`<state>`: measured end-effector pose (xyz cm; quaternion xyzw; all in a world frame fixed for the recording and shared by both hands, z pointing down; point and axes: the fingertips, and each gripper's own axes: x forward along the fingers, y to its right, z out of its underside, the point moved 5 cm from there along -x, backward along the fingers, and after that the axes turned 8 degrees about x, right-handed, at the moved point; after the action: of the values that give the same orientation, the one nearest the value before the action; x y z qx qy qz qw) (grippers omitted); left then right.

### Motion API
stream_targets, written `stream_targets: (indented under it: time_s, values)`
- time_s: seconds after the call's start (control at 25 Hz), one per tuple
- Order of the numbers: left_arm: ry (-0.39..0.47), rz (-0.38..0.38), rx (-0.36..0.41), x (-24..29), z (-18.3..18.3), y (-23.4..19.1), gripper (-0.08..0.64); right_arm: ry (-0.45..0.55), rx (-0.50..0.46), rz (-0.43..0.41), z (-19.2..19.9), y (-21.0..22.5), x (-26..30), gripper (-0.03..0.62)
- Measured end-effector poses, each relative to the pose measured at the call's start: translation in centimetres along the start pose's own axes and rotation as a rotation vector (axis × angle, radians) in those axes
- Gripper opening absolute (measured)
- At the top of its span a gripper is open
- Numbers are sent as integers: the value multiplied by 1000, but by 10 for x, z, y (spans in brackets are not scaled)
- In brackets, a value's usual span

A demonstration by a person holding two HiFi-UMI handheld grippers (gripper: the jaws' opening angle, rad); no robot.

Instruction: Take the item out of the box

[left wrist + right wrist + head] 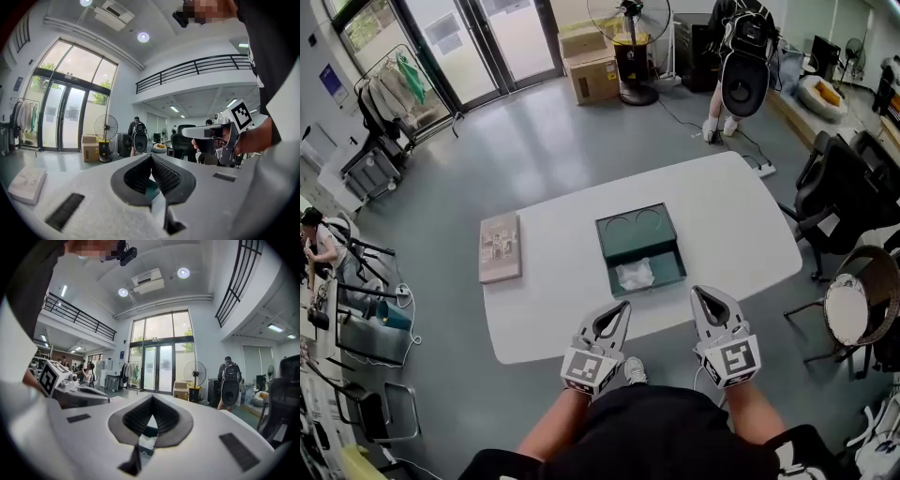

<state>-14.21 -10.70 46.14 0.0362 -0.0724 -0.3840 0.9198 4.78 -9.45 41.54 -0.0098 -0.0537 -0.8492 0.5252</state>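
Observation:
An open dark green box [640, 248] lies in the middle of the white table [741, 216]. A white crumpled item [635, 275] sits in its near compartment; the far part has two round recesses. Both grippers hover side by side at the table's near edge, short of the box. My left gripper [623, 305] is shut and empty, its tips meeting [151, 157]. My right gripper [703, 292] is likewise shut with nothing in it [152, 399]. A sliver of the green box [151, 190] shows through the left jaws.
A beige flat lid or book [500, 247] lies on the table's left part. Black office chairs [839, 202] stand to the right. Further off are a floor fan [630, 37], cardboard boxes [591, 70], a person with a backpack [741, 56] and a clothes rack [389, 89].

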Motion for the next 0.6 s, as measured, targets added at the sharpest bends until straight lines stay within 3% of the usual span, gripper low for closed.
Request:
stream_targets:
  time_s: [0.6]
  values:
    - [-35,102,55,46,15,-47,12,-32,-8,-8,-6,11,72,5]
